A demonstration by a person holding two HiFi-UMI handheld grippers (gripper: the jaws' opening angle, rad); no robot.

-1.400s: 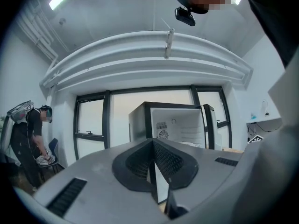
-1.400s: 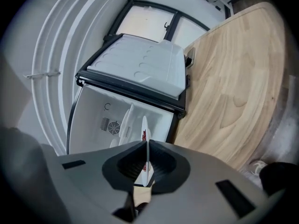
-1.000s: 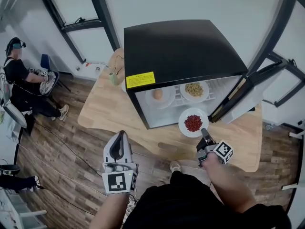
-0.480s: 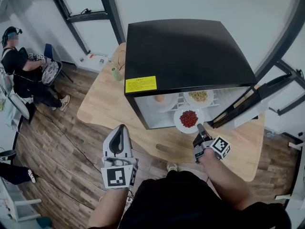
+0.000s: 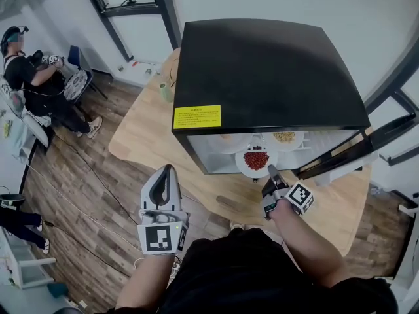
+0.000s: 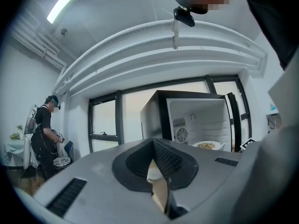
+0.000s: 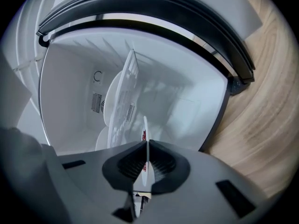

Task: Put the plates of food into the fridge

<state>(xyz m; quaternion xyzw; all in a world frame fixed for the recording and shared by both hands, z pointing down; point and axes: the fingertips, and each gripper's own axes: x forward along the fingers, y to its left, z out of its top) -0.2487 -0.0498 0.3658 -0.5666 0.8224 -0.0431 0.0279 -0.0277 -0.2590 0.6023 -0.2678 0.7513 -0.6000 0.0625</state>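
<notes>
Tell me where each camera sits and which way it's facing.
Head view: on the person's head, looking steeply down at the open fridge on the table; both forearms, the left gripper and the right gripper show.
Left gripper view: on the left gripper, facing level at the fridge's open front; its shut, empty jaws and the person's torso show.
Right gripper view: on the right gripper, turned sideways, facing into the fridge; its jaws clamp the plate of red food.
Shared: all three see the fridge.

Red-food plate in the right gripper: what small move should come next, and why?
Probably slide it further into the fridge before letting go: the right gripper is shut on the rim of the red-food plate, and the plate is only at the open front.
</notes>
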